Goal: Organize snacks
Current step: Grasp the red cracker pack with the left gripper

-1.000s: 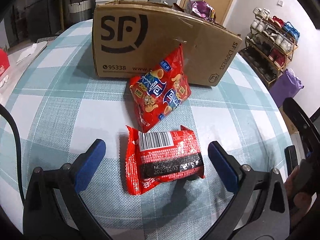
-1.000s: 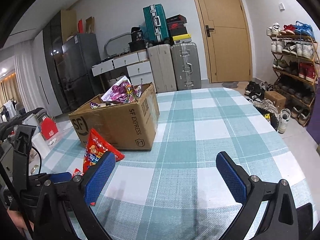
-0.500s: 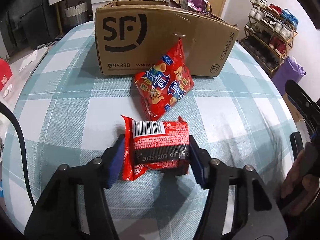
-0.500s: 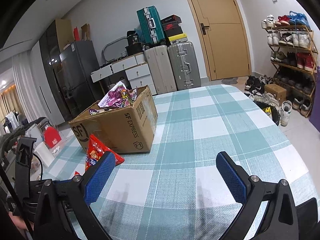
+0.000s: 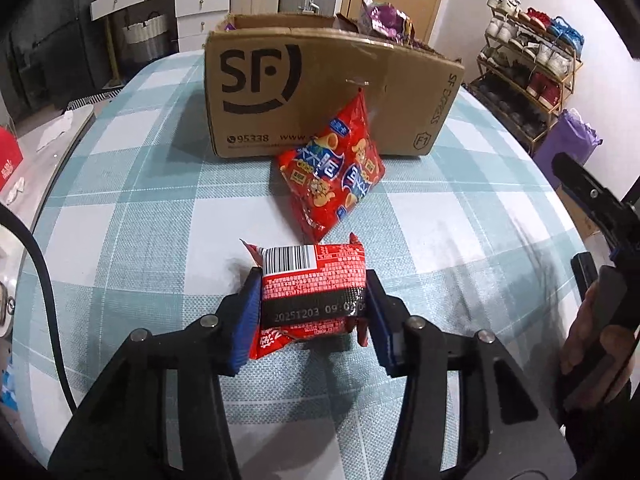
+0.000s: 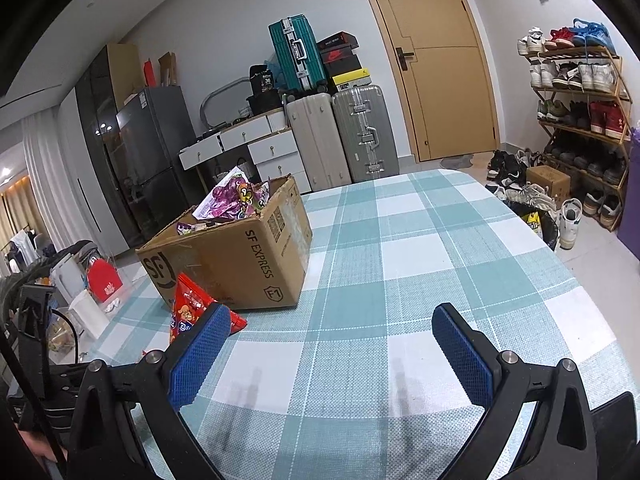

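The lower end of the small red snack packet disappears behind the blue pads of the left gripper, whose jaws have just been closing and now press on both its sides; its barcode and a printed date face up, the finer print too small to read. It sits near the middle of the checked table, and whether it is touching the cloth is hard to tell. Just beyond it a larger red snack bag leans against the front wall of the cardboard box, which stands toward the far left edge. Purple wrappers poke over the box rim; what lies deeper is hidden. The right gripper hovers over bare cloth near the table's near edge, jaws spread wide with nothing between
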Action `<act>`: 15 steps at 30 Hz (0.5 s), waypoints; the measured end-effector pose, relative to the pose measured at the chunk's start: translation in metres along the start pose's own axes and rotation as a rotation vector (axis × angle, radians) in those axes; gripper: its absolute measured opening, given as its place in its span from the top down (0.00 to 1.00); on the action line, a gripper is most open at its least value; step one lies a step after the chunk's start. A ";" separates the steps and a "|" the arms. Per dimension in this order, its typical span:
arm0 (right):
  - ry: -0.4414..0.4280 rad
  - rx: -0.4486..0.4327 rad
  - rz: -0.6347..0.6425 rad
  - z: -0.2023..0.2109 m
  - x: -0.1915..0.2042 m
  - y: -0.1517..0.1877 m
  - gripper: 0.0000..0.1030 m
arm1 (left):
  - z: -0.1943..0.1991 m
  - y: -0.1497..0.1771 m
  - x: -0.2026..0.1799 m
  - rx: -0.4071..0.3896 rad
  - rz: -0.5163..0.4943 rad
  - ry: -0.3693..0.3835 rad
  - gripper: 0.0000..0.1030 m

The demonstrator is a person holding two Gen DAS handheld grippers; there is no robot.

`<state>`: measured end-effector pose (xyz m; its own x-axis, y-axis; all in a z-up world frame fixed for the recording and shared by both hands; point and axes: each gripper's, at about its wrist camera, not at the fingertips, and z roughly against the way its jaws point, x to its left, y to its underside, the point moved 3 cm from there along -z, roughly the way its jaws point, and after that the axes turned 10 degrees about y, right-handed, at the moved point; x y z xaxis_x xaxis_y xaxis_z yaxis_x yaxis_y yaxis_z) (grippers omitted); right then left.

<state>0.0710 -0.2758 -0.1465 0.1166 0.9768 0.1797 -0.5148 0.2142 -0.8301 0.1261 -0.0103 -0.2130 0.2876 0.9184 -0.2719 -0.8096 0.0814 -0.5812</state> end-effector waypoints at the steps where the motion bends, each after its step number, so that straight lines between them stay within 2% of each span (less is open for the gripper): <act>1: -0.001 0.003 0.000 0.000 0.000 0.000 0.01 | 0.003 0.000 0.002 -0.009 0.007 0.007 0.56; 11: 0.004 0.038 -0.005 -0.006 -0.002 0.001 0.01 | 0.024 0.004 0.036 -0.092 0.081 0.025 0.56; 15: -0.023 0.111 0.031 -0.018 0.007 0.004 0.01 | 0.028 0.007 0.047 -0.111 0.090 0.034 0.56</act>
<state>0.0855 -0.2679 -0.1580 0.0805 0.9826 0.1674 -0.6092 0.1814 -0.7720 0.1199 0.0441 -0.2080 0.2351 0.9061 -0.3516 -0.7717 -0.0460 -0.6343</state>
